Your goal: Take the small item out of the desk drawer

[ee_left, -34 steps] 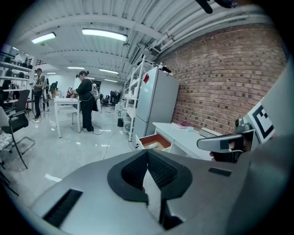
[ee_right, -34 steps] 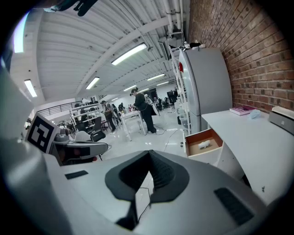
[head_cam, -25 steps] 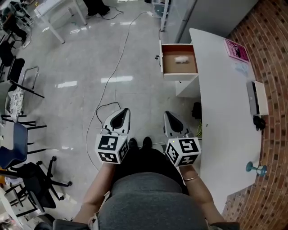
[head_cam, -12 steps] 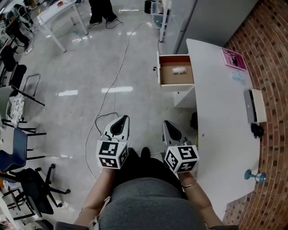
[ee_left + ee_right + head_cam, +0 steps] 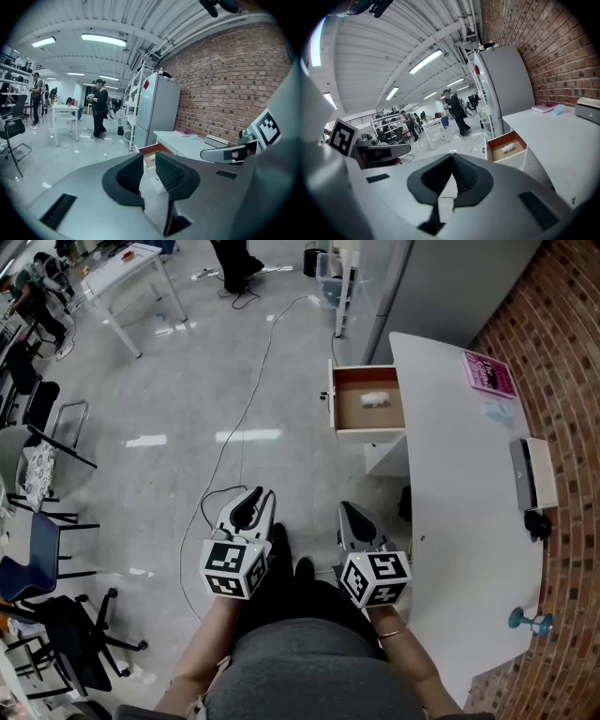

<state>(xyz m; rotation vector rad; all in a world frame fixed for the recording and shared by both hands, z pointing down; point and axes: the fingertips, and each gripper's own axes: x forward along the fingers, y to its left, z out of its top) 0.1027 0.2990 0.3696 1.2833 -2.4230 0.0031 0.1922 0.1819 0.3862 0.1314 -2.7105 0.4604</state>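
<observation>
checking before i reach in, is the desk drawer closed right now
No, the desk drawer stands pulled out from the white desk, with the small white item lying in plain sight inside it.

The person holds the left gripper (image 5: 251, 502) and the right gripper (image 5: 350, 514) side by side in front of the belly, both tipped slightly downward. The left one's fingers (image 5: 171, 171) have just been parting, a narrow gap between them with nothing in it. The right one's fingers (image 5: 464, 174) are pressed together, empty.
</observation>
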